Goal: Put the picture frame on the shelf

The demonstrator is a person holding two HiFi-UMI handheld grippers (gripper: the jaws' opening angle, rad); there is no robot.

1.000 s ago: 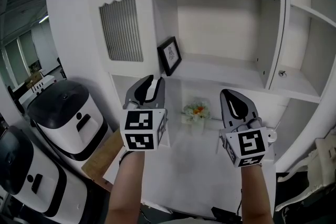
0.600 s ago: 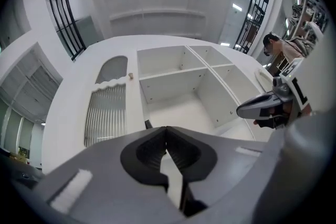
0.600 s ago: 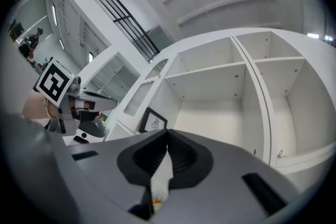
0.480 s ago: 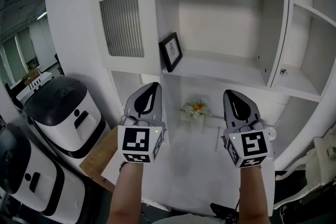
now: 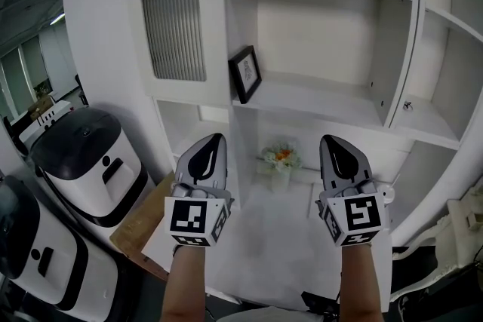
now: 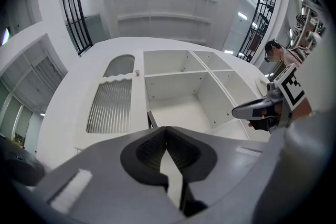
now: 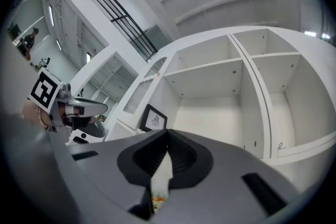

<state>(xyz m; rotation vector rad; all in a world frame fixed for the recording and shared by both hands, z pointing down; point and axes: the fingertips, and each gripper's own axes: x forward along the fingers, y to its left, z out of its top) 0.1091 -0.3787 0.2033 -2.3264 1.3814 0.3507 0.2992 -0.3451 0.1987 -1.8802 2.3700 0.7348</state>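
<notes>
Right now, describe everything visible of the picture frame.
The picture frame is rectangular with a black border, holding a white sheet with a small grey image. It stands on its lower edge at the left end of the shelf, close beside the compartment's left wall, turned at an angle. Only the shelf visibly touches it.

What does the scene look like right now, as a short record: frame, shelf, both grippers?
picture frame: on the shelf, at its left end beside the side wall
left gripper: jaws shut, empty, below the shelf
right gripper: jaws shut, empty, below the shelf
flowers: in the lower compartment, between the grippers
task: frame is on the shelf
</notes>
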